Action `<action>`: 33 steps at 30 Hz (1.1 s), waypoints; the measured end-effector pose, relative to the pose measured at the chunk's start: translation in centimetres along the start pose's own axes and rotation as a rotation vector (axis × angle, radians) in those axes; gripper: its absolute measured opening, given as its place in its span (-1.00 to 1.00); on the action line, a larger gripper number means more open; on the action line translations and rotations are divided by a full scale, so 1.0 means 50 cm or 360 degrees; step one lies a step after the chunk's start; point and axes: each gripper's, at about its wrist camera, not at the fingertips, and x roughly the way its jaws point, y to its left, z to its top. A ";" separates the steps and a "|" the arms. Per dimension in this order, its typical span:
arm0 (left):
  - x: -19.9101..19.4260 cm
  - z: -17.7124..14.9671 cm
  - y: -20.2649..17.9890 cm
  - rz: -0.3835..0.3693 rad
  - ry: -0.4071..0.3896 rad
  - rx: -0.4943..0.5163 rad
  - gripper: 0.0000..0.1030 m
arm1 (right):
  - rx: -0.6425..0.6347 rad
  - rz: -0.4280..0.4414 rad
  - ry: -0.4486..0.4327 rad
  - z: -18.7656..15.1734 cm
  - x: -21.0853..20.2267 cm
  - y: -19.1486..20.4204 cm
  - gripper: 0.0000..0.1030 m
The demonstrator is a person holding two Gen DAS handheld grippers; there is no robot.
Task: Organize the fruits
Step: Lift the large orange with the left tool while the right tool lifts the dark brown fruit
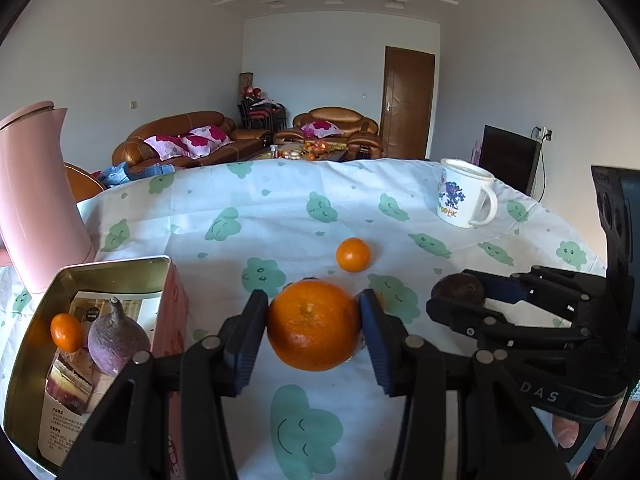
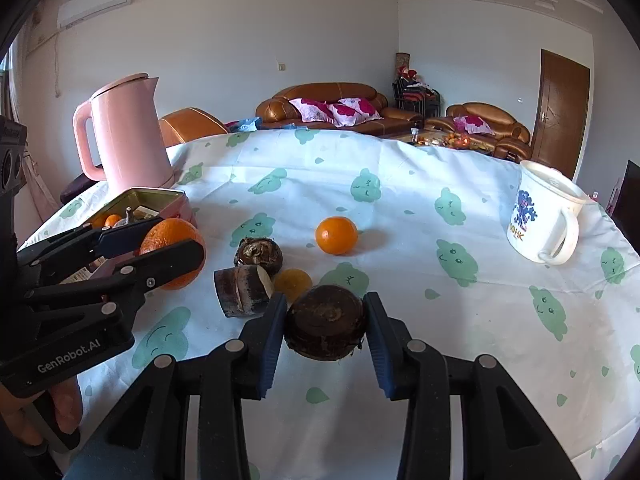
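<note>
My left gripper (image 1: 314, 322) is shut on a large orange (image 1: 313, 325), held just above the cloth; the same orange (image 2: 173, 249) shows in the right wrist view with the left gripper (image 2: 168, 246) around it. My right gripper (image 2: 325, 326) is shut on a dark brown round fruit (image 2: 326, 322), seen from the left wrist as a brown fruit (image 1: 458, 289). A small orange (image 1: 353, 255) lies loose further back on the cloth. Left of my left gripper stands an open tin box (image 1: 38, 320) holding a small mandarin (image 1: 66, 332) and a purple pointed fruit (image 1: 116, 336).
Two more brown pieces (image 2: 258, 252) (image 2: 242, 290) and a yellowish fruit (image 2: 293, 280) lie between the grippers. A pink kettle (image 2: 128, 132) stands behind the tin, a white mug (image 2: 540, 216) at the far right. A person's fingers (image 1: 566, 430) show at the lower right.
</note>
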 end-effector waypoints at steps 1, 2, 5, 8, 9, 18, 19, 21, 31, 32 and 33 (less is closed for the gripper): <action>-0.001 0.000 0.000 -0.0001 -0.0003 0.0001 -0.06 | -0.0001 0.0000 -0.0009 0.000 -0.003 0.000 -0.20; -0.002 0.000 0.000 0.0000 -0.0007 0.0001 -0.06 | -0.0002 0.0001 -0.0019 0.000 -0.005 0.000 -0.20; -0.005 0.000 -0.002 0.0001 -0.0017 0.0002 -0.06 | -0.0005 0.0007 -0.0057 0.000 -0.015 0.000 -0.20; -0.007 0.000 -0.004 0.0003 -0.0028 0.0004 -0.06 | -0.0010 0.0012 -0.0093 -0.002 -0.023 0.002 -0.20; -0.007 0.000 -0.004 0.0004 -0.0032 0.0005 -0.06 | -0.0013 0.0013 -0.0101 -0.002 -0.025 0.003 -0.20; -0.019 0.000 -0.007 0.0016 -0.0090 0.0010 -0.06 | -0.0023 0.0015 -0.0167 -0.005 -0.040 0.005 -0.20; -0.021 0.000 -0.007 0.0018 -0.0096 0.0011 -0.06 | -0.0023 0.0016 -0.0178 -0.006 -0.043 0.005 -0.20; -0.023 0.000 -0.008 0.0023 -0.0106 0.0012 -0.06 | -0.0024 0.0016 -0.0201 -0.008 -0.048 0.004 -0.20; -0.039 -0.001 -0.006 0.0039 -0.0165 0.0015 -0.06 | -0.0032 0.0014 -0.0293 -0.012 -0.071 0.006 -0.20; -0.040 -0.001 -0.006 0.0040 -0.0170 0.0017 -0.06 | -0.0034 0.0011 -0.0306 -0.012 -0.075 0.007 -0.20; -0.040 -0.001 -0.006 0.0040 -0.0174 0.0019 -0.05 | -0.0037 0.0011 -0.0315 -0.012 -0.077 0.008 -0.20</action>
